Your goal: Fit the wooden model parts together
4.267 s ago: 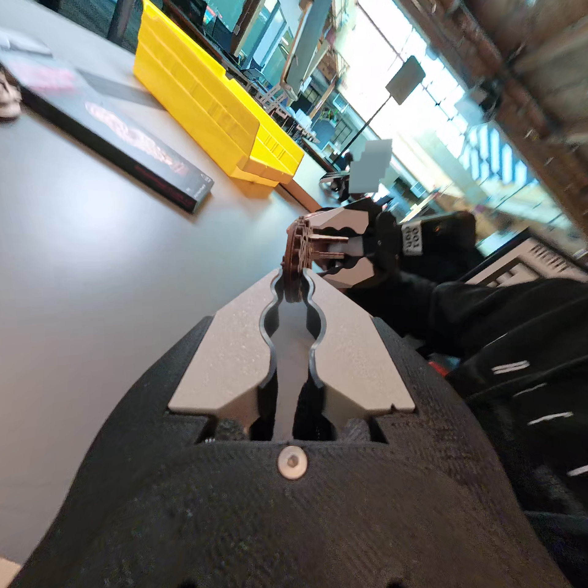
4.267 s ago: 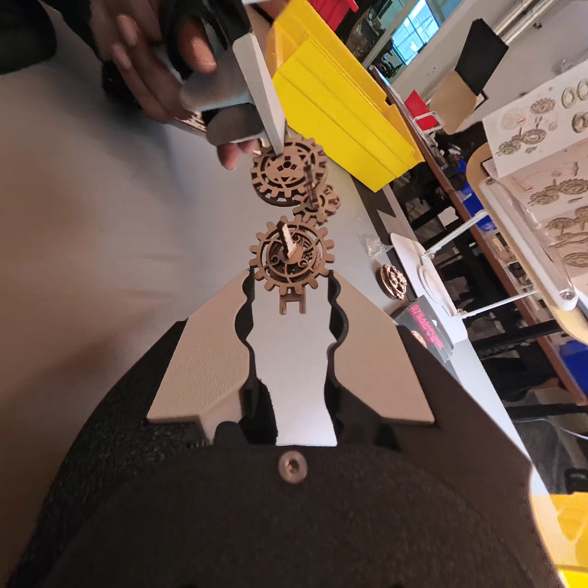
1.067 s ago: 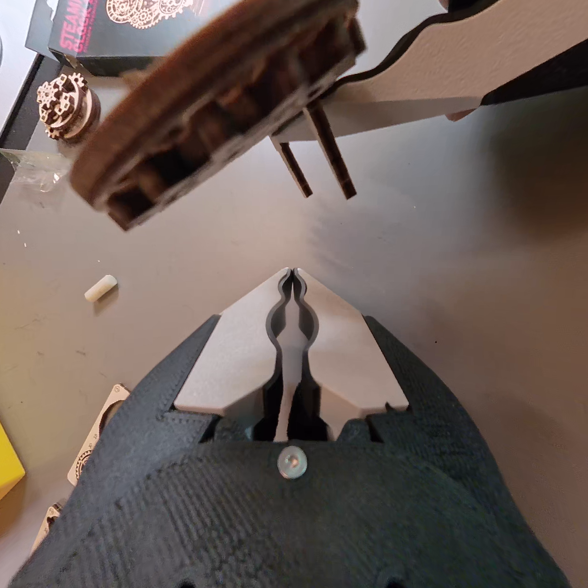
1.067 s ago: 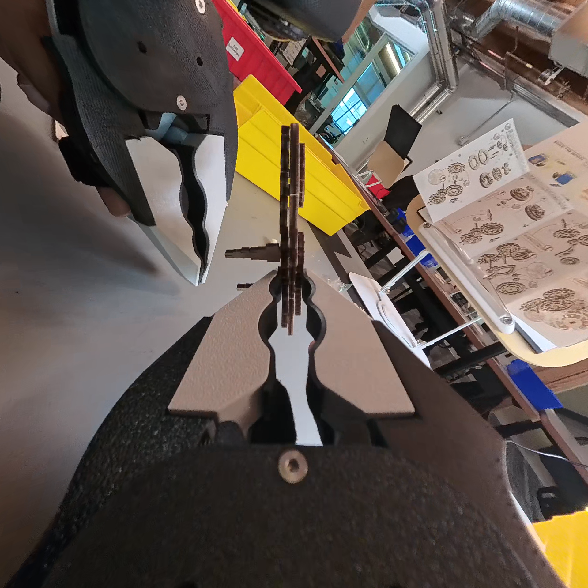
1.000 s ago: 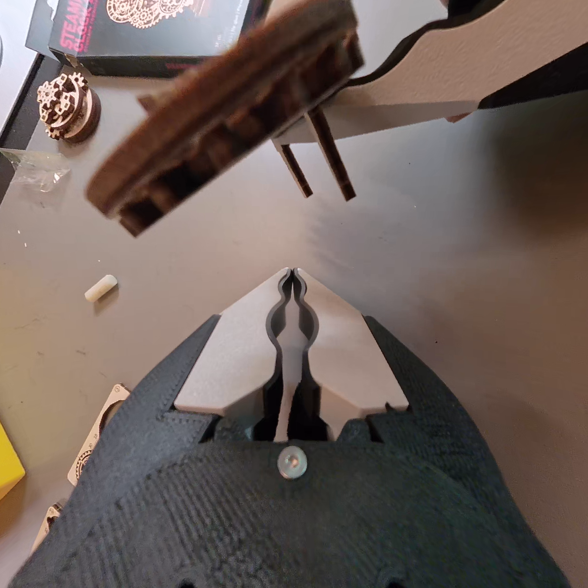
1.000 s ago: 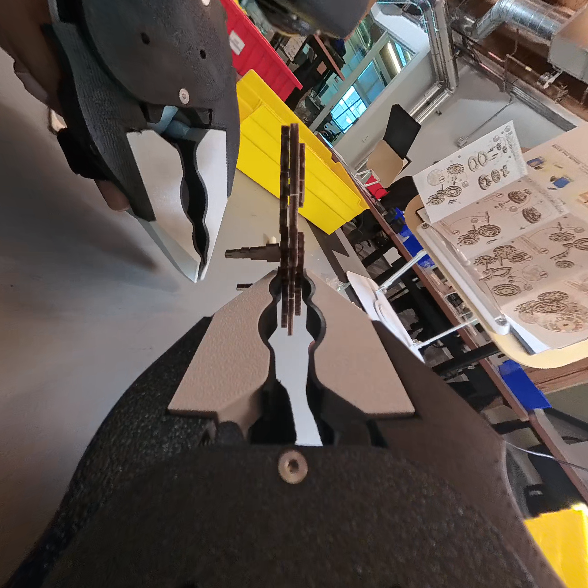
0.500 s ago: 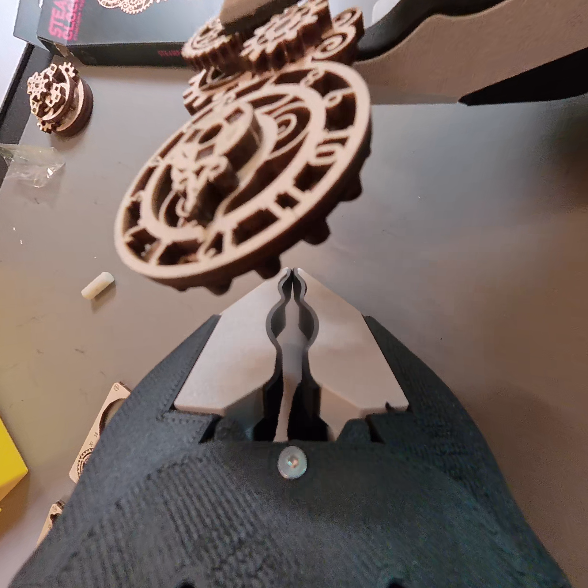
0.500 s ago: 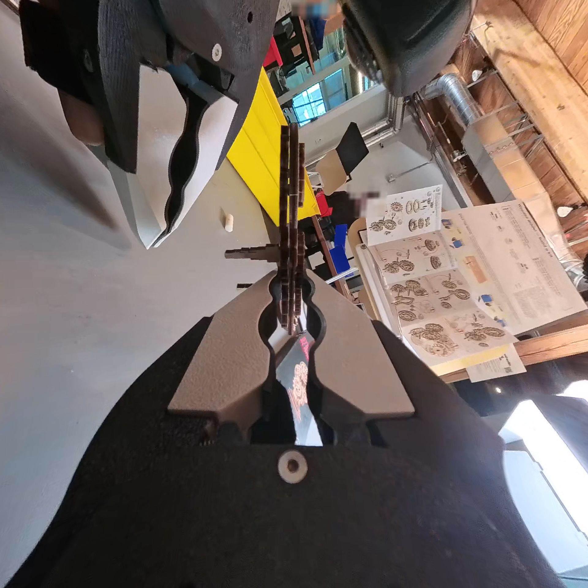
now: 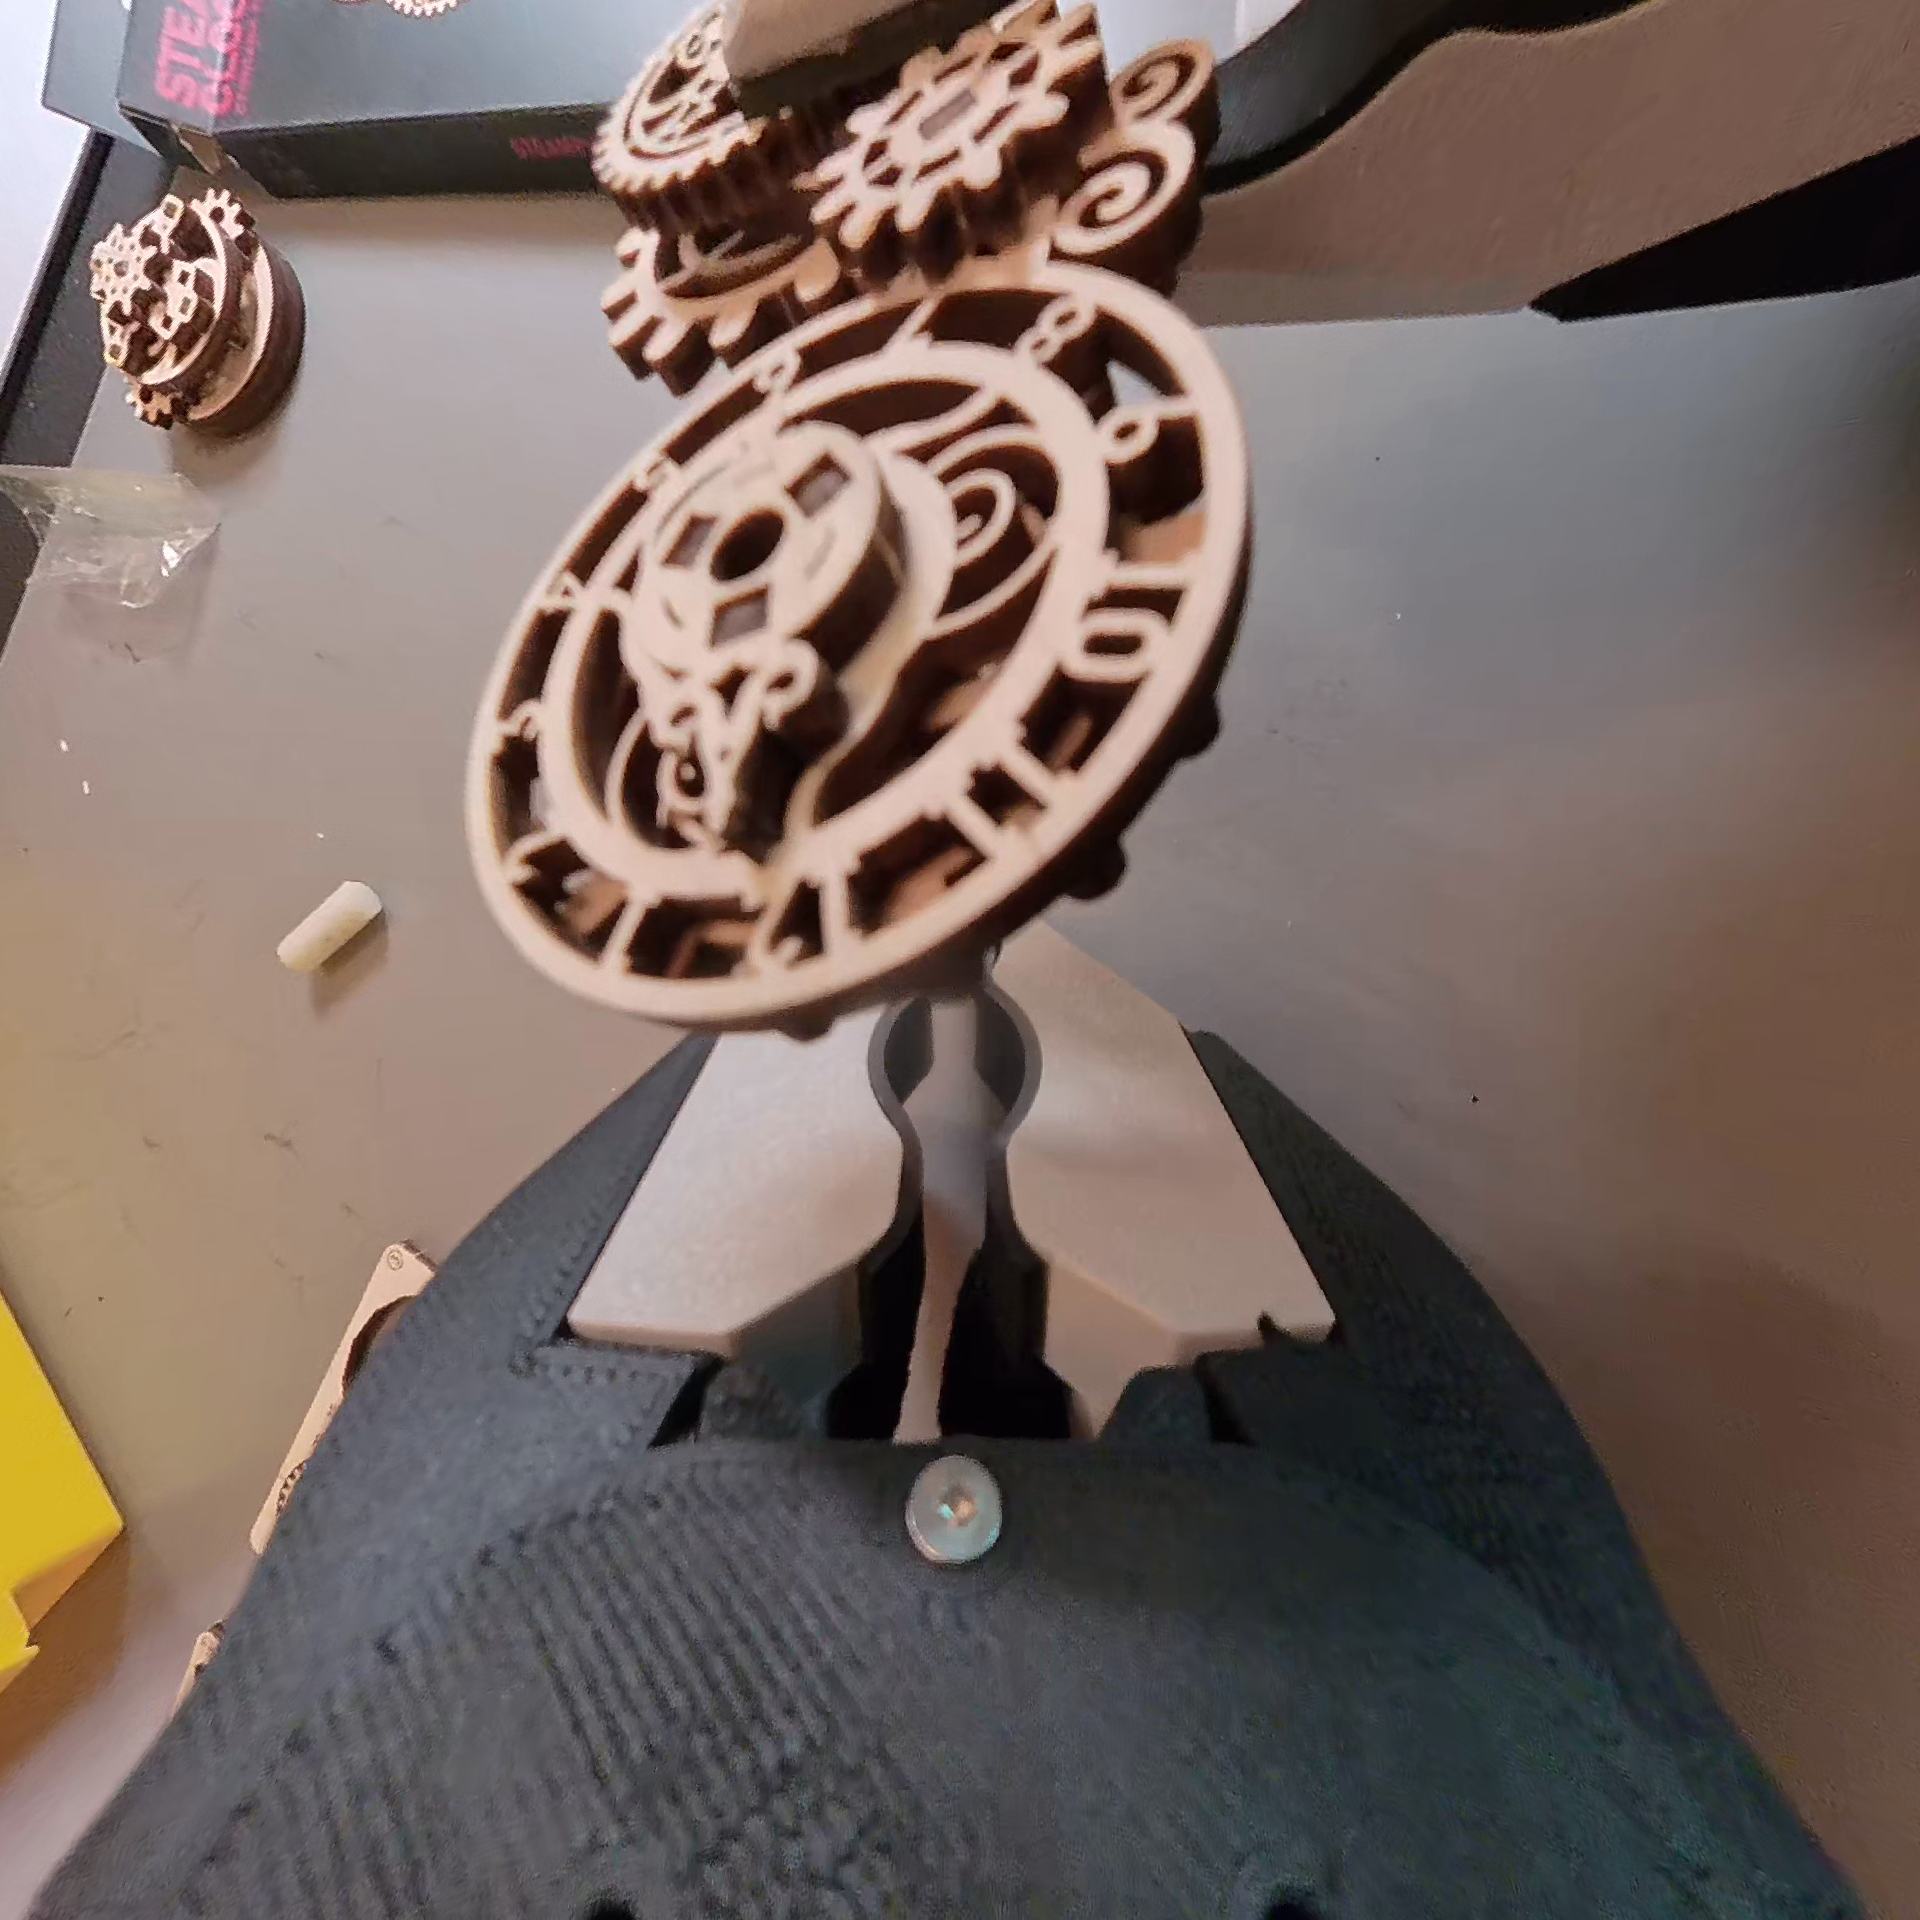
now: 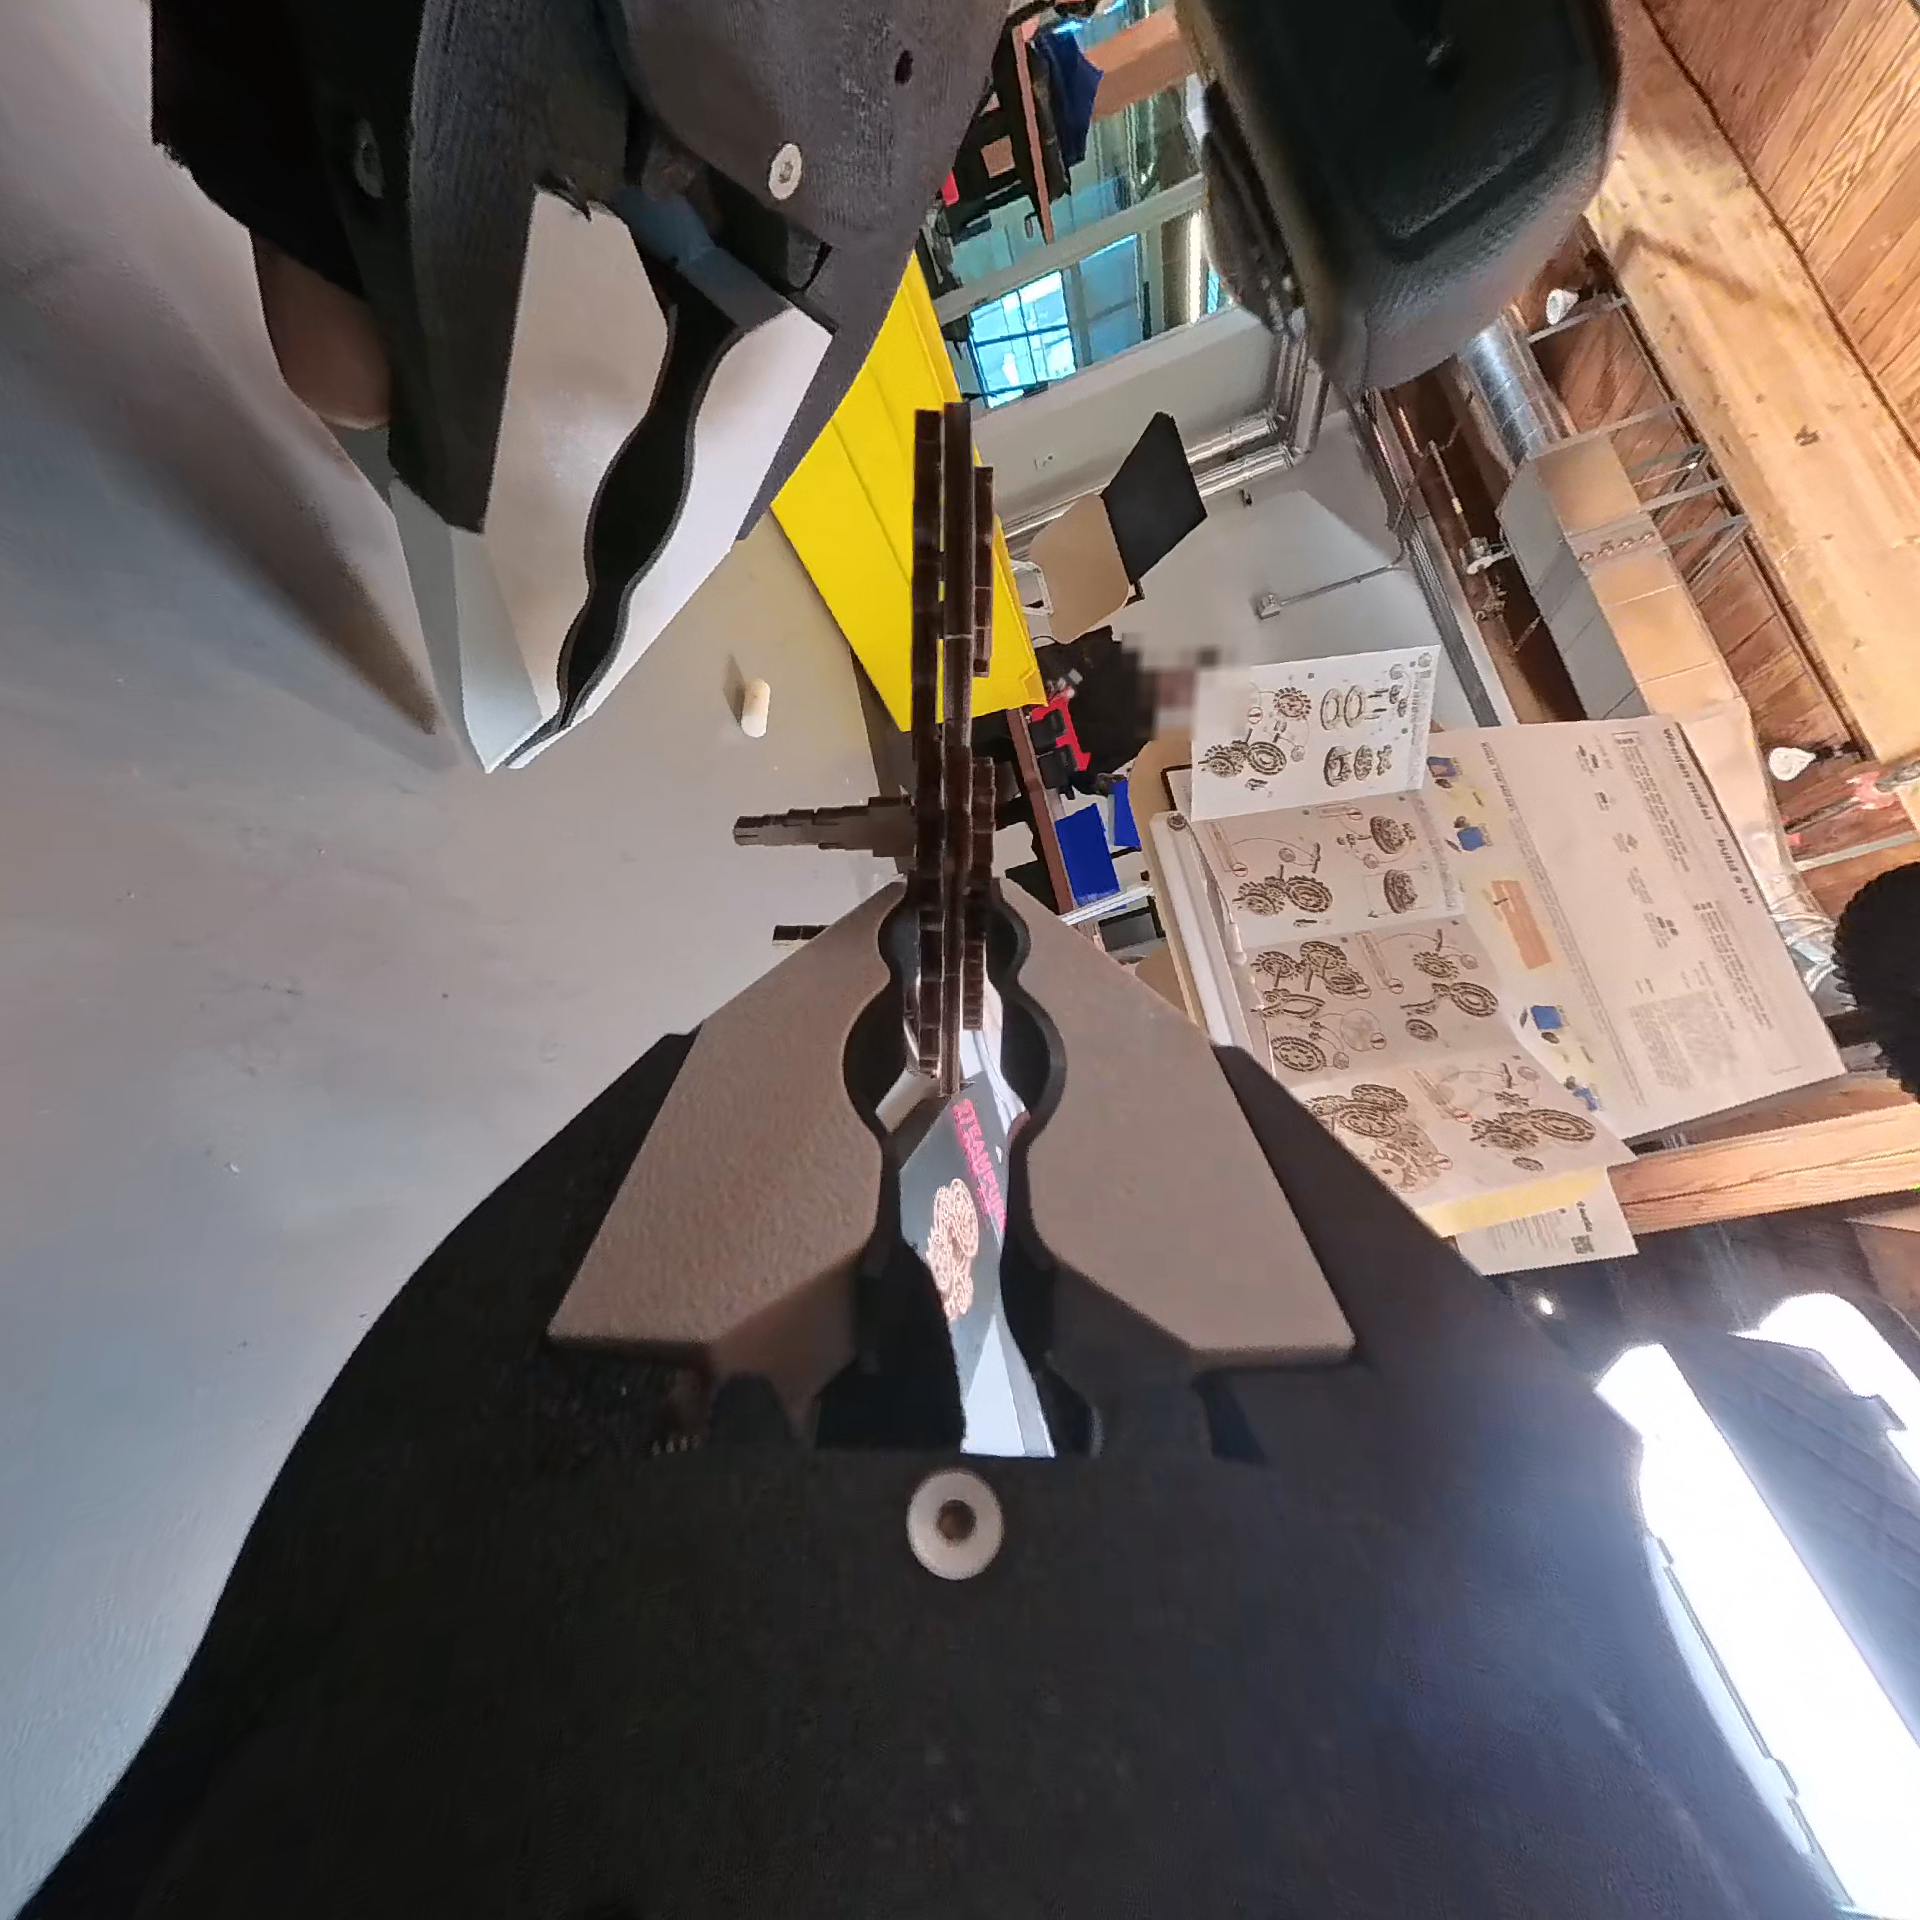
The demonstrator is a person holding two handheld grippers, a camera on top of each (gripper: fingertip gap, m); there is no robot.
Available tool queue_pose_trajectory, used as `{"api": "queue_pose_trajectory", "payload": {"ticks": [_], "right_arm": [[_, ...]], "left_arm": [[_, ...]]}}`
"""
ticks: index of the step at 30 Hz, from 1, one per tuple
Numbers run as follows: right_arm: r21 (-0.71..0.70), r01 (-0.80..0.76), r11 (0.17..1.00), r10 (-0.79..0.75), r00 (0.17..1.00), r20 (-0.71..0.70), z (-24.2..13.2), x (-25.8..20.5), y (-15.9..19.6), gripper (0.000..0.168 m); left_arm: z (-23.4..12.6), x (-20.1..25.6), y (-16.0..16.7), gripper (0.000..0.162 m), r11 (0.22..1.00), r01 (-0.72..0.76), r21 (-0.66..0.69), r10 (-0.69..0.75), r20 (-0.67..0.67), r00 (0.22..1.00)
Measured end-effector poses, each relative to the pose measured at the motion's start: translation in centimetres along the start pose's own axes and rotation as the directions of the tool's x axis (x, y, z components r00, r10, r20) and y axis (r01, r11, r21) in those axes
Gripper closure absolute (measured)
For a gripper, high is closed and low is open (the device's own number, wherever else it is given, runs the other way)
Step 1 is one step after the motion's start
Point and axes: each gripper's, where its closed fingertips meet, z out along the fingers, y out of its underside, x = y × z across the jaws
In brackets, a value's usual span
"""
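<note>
The wooden clock-face assembly (image 9: 862,665), a round openwork dial with gears (image 9: 914,177) behind it, hangs in the air facing my left wrist camera. My right gripper (image 10: 951,904) is shut on its geared edge; in the right wrist view it shows edge-on (image 10: 951,623), with a stepped axle (image 10: 821,831) sticking out to the left. My left gripper (image 9: 982,966) is shut and empty, its tips hidden behind the dial's lower rim. In the right wrist view the left gripper (image 10: 530,743) hangs a short gap from the axle.
On the grey table (image 9: 1507,831) lie a small wooden gear sub-assembly (image 9: 192,312), a white peg (image 9: 327,925), a clear bag (image 9: 114,540), a black box (image 9: 364,94), plywood part sheets (image 9: 343,1382) and a yellow bin (image 9: 42,1455). Instruction sheets (image 10: 1455,935) hang beyond the table.
The right gripper has turned the wooden assembly from edge-on to face-on and brought it down and closer, over the left gripper's tips. The left gripper has stayed shut.
</note>
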Motion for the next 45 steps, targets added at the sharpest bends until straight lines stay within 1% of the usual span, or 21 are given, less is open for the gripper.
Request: {"api": "queue_pose_trajectory", "payload": {"ticks": [17, 26, 30, 39, 45], "right_arm": [[-0.013, 0.014, 1.0, -0.013, 1.0, 0.022, 0.0, -0.5, 0.3, 0.159], [-0.047, 0.043, 0.998, -0.042, 0.999, 0.02, 0.2, -0.5, 1.1, 0.158], [-0.053, 0.06, 0.997, -0.059, 0.998, 0.014, 0.2, -0.5, 1.0, 0.158], [-0.053, 0.059, 0.997, -0.058, 0.998, 0.031, 0.2, -0.9, 1.0, 0.159], [-0.057, 0.09, 0.994, -0.088, 0.996, 0.025, 0.2, -1.1, 0.8, 0.158]], "left_arm": [[0.2, 0.0, 0.2, 0.162, 1.0, -0.021, -0.004, 0.021, 0.01, 1.0], [0.0, 0.0, 0.0, 0.162, 0.999, -0.032, -0.004, 0.032, 0.027, 0.999], [-0.2, 0.3, -0.3, 0.162, 0.999, -0.033, 0.004, 0.033, 0.028, 0.999], [0.3, -0.2, 0.2, 0.162, 0.998, -0.063, -0.02, 0.064, 0.069, 0.996], [0.4, -0.5, 0.3, 0.162, 0.998, -0.053, -0.022, 0.054, 0.077, 0.996]]}}
